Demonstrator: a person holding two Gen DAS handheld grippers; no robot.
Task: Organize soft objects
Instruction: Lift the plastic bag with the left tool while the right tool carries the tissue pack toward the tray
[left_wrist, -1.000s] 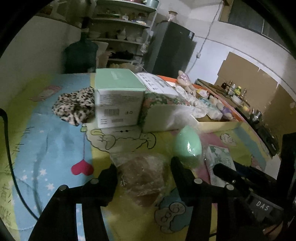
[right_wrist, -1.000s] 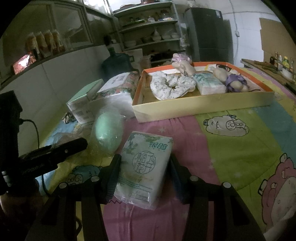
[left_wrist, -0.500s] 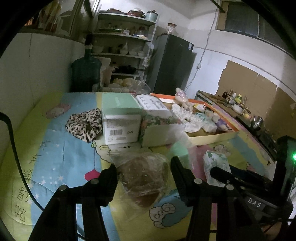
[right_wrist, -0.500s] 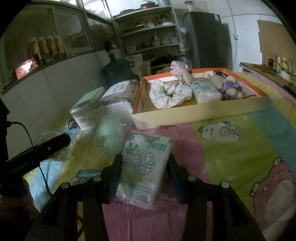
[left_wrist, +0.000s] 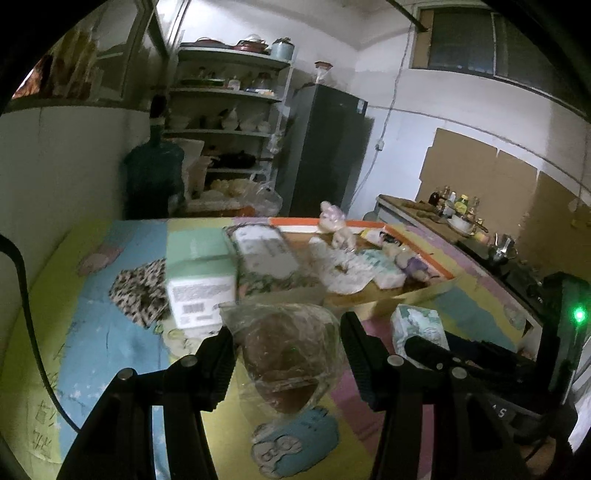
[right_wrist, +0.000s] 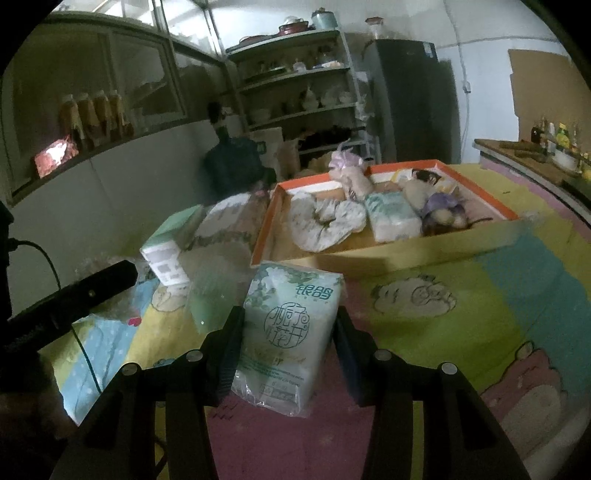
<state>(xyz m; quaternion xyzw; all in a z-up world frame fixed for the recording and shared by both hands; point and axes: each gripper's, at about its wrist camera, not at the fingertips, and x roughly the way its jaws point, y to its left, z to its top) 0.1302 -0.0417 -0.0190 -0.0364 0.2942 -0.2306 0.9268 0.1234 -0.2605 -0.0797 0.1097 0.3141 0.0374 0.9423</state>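
item 1: left gripper (left_wrist: 288, 354), jaws pinching a crinkled clear bag with a brown soft lump (left_wrist: 286, 350) from both sides, carried clear of the cartoon play mat (left_wrist: 74, 332).
item 2: right gripper (right_wrist: 286, 334), jaws just closing in, now pressed against both long sides of a tissue pack (right_wrist: 286, 328); the pack's long axis runs along the fingers, pointing away.
item 3: orange-rimmed tray (right_wrist: 476, 195), toward the mat's far edge, already holding a floral scrunchie (right_wrist: 325, 221), another tissue pack and small plush toys.
key relation: the tray lies straight ahead of the right gripper and ahead-right of the left; the right hand looks nearer, and the tray's near wall must be cleared.
unsorted: leopard scrunchie (left_wrist: 138, 291), near the mat's left edge.
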